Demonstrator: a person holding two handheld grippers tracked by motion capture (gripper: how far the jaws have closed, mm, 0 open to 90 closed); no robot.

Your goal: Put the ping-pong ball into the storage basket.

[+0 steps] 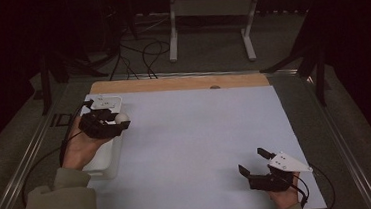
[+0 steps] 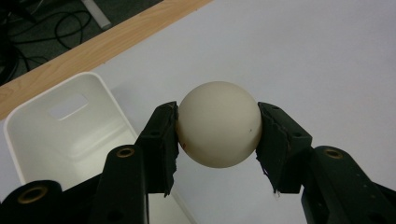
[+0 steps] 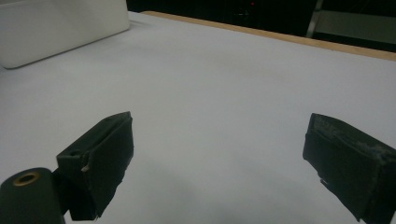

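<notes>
A cream-white ball (image 2: 218, 124) is clamped between the two black jaws of my left gripper (image 2: 217, 135), whose pads press on both its sides. In the high view that ball (image 1: 121, 118) and left gripper (image 1: 115, 124) hang over the right edge of a white bin (image 1: 102, 161) at the table's left. The bin's hollow inside (image 2: 70, 130) lies just below and left of the ball. My right gripper (image 1: 253, 162) rests near the front right of the white table sheet, its jaws standing wide apart (image 3: 219, 158) with nothing between them.
The white sheet (image 1: 196, 138) covers the table, with a wooden strip (image 1: 172, 83) along its far edge. Cables (image 1: 139, 58) and a grey metal stand (image 1: 211, 12) lie on the floor beyond. Metal rails run along both table sides.
</notes>
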